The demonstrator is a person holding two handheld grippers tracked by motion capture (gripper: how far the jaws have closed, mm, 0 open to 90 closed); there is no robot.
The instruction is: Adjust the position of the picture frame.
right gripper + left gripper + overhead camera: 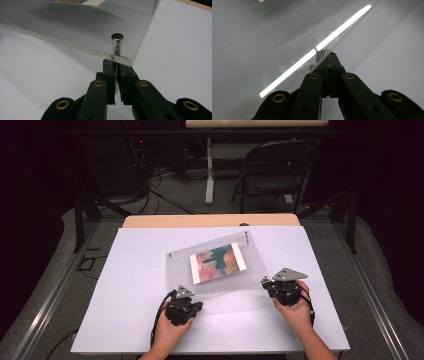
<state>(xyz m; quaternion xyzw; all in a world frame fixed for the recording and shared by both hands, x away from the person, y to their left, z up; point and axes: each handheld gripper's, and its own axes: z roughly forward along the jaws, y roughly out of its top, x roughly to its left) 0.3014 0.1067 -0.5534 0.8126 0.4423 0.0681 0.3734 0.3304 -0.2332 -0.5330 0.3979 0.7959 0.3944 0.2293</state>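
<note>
The clear acrylic frame (217, 265), flat and rectangular, runs slantwise, far end toward the desk's (130, 290) right rear corner. Left gripper (186, 296) and right gripper (266, 282) fingers each pinch its near edge

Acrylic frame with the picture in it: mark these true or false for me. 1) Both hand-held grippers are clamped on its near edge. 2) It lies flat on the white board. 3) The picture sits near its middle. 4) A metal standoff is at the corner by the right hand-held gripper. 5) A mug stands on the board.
1) True: the left hand-held gripper and the right hand-held gripper are both shut on the near edge of the acrylic frame.
2) False: its near edge is lifted off the white board.
3) True: the picture sits near the middle.
4) True: the metal standoff is there.
5) False: no mug stands there.
</note>
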